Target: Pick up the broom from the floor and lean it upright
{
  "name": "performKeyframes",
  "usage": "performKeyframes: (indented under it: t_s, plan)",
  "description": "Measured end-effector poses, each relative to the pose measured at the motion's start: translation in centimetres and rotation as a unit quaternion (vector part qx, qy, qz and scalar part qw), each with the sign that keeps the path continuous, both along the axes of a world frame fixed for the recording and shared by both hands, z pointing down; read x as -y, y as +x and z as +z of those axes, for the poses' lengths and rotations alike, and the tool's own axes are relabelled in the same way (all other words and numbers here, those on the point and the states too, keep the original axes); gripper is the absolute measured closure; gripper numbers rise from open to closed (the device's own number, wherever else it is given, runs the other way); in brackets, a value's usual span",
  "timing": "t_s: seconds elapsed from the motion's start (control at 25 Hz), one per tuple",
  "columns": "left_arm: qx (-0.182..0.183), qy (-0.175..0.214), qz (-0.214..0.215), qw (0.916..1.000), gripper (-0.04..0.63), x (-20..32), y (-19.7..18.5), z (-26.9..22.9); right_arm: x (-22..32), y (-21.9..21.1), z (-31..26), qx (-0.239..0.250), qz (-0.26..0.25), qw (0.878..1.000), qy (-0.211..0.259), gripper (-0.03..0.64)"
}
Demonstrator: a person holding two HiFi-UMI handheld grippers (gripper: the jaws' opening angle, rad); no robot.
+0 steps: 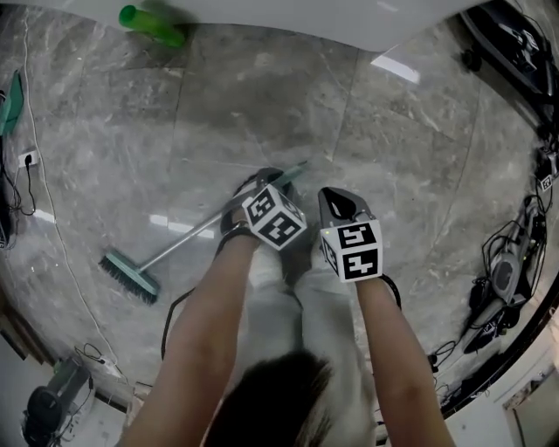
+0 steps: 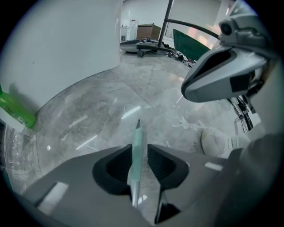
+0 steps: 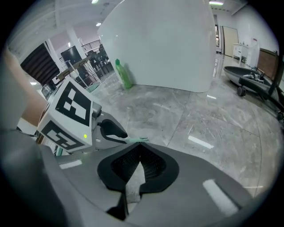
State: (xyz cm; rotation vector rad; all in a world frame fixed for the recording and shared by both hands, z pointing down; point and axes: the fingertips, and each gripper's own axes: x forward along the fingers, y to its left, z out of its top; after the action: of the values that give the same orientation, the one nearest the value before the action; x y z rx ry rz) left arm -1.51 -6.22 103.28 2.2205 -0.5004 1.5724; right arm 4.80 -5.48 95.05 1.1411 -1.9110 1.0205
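By wall (image 1: 306, 17): green bottle (image 1: 153, 26); broom handle (image 1: 188, 238) between left gripper (image 2: 138, 153) jaws.

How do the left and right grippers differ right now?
The left gripper has its fingers apart around the broom handle; the right gripper has its fingers together, empty. The left sits over the handle's end; the right beside it. Both point down at the floor.
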Motion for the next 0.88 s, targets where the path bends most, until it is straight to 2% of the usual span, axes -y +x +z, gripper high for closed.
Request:
performKeyframes:
  t_s: [0.24,0.52,0.88]
  plan:
    - [0.021,-0.004,0.008,0.9997,0.511,0.0,-0.1,2.1,0.8,-0.2,1.5,-0.002,-0.007,1.000,-0.008,0.615]
    - [0.040,0.001,0.033,0.9986,0.511,-0.1,0.2,2.4,1.1,0.2,1.8,-0.008,-0.010,1.000,-0.012,0.615]
    - [0.021,0.026,0.015,0.9993,0.512,2.2,0.5,-2.5,2.0,0.1,-0.9,-0.014,-0.024,1.000,-0.005,0.615]
